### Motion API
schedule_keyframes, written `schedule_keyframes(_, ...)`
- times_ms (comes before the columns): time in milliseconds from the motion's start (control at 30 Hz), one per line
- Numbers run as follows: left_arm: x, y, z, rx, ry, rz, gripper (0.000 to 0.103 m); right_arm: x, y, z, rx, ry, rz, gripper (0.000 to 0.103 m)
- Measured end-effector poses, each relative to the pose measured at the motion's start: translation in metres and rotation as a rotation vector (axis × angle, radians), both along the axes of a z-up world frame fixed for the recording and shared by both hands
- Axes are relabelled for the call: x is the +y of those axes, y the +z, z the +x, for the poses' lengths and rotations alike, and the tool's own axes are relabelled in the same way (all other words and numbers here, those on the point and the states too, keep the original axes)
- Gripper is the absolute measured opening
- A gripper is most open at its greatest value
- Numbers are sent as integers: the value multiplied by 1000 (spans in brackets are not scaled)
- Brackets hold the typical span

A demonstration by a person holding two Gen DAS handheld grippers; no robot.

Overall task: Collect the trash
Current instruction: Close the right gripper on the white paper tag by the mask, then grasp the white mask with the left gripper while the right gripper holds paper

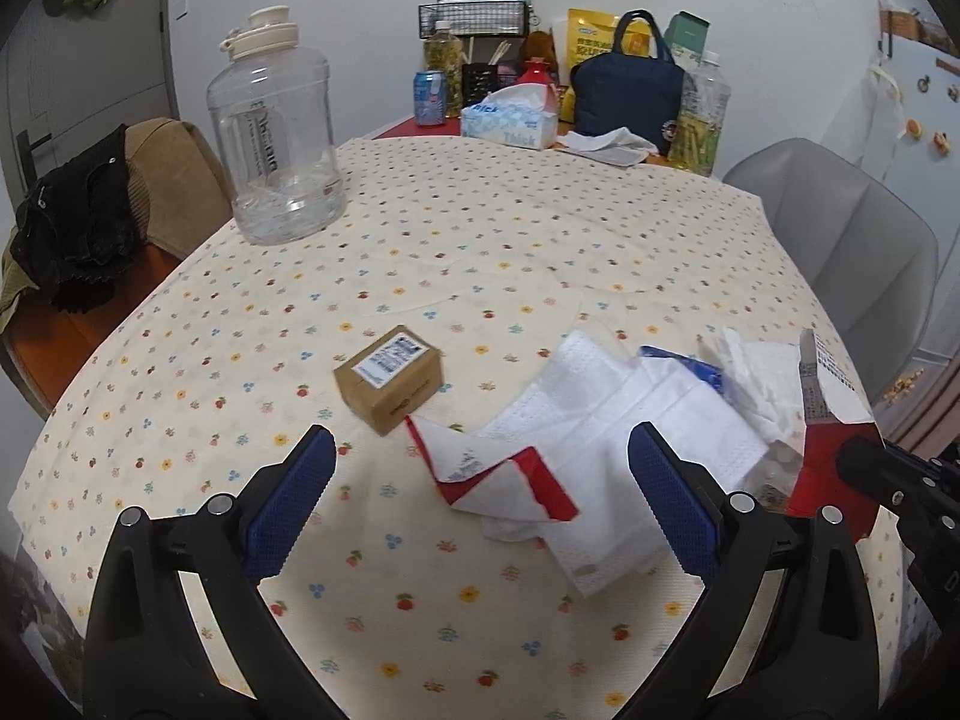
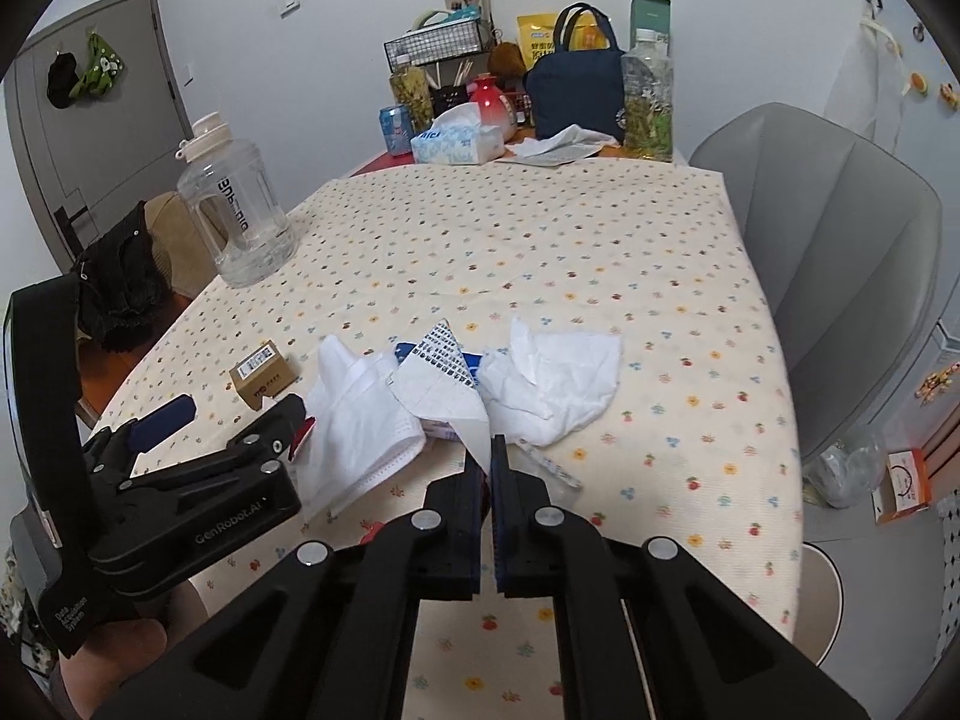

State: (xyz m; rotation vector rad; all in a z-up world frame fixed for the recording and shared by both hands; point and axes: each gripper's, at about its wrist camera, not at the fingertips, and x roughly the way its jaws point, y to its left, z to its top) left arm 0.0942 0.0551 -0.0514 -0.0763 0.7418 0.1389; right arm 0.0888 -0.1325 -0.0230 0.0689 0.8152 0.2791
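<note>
Evidently the right gripper (image 2: 487, 456) is pinching a corner of the printed wrapper (image 2: 441, 372), its jaws closing flat together on the thin sheet, probably so the scrap can be lifted clear of the pile. That wrapper is lying on the surface (image 2: 540, 252) between a white face mask (image 2: 354, 426) and a crumpled tissue (image 2: 552, 378). The left gripper (image 1: 480, 480) is hanging with jaws wide apart and empty over the red-edged scrap (image 1: 498, 474), seemingly lining up for it, with a small cardboard box (image 1: 390, 378) sitting just beyond.
</note>
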Motion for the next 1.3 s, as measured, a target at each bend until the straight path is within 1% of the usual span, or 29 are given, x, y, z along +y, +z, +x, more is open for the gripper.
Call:
schedule_keyframes(233,-27,3,2,-6,-81,0,97,-18,10,-11,-22,-47,-25,4)
schedule_keyframes(433,-51,2,4,-1,-143,8,97,-34,12,-18,-25,-81,-38,4)
schedule_keyframes(567,-63,-1,6,7,-167,10,97,-48,12,-21,-22,-108,-47,4)
schedule_keyframes(733,-76,-5,11,18,-180,29,97,-60,9,-22,-13,-138,-53,4)
schedule_keyframes(767,-78,-6,12,22,-180,32,93,-62,8,-21,-11,-142,-54,4)
schedule_keyframes(800,-79,-7,12,26,-177,36,85,-64,7,-21,-10,-144,-54,4)
schedule_keyframes(833,-80,-8,13,32,-177,35,80,-65,7,-21,-8,-146,-54,4)
schedule_keyframes(867,-80,-8,14,36,-181,28,63,-66,6,-20,-7,-147,-53,4)
schedule_keyframes(900,-79,-8,15,44,-186,14,41,-66,6,-20,-7,-146,-51,4)
schedule_keyframes(933,-78,-8,16,52,-188,3,33,-66,7,-20,-8,-143,-48,4)
schedule_keyframes(967,-77,-8,17,52,-187,0,20,-65,8,-20,-10,-140,-46,4)
schedule_keyframes(1000,-76,-7,16,49,-183,0,12,-63,9,-21,-12,-137,-46,4)
schedule_keyframes(1067,-73,-5,15,41,-177,-5,6,-61,11,-21,-18,-128,-43,4)
schedule_keyframes(1100,-72,-3,14,36,-173,-9,5,-60,11,-22,-21,-126,-42,4)
schedule_keyframes(1300,-66,9,8,3,-161,-9,4,-54,17,-25,-33,-112,-39,4)
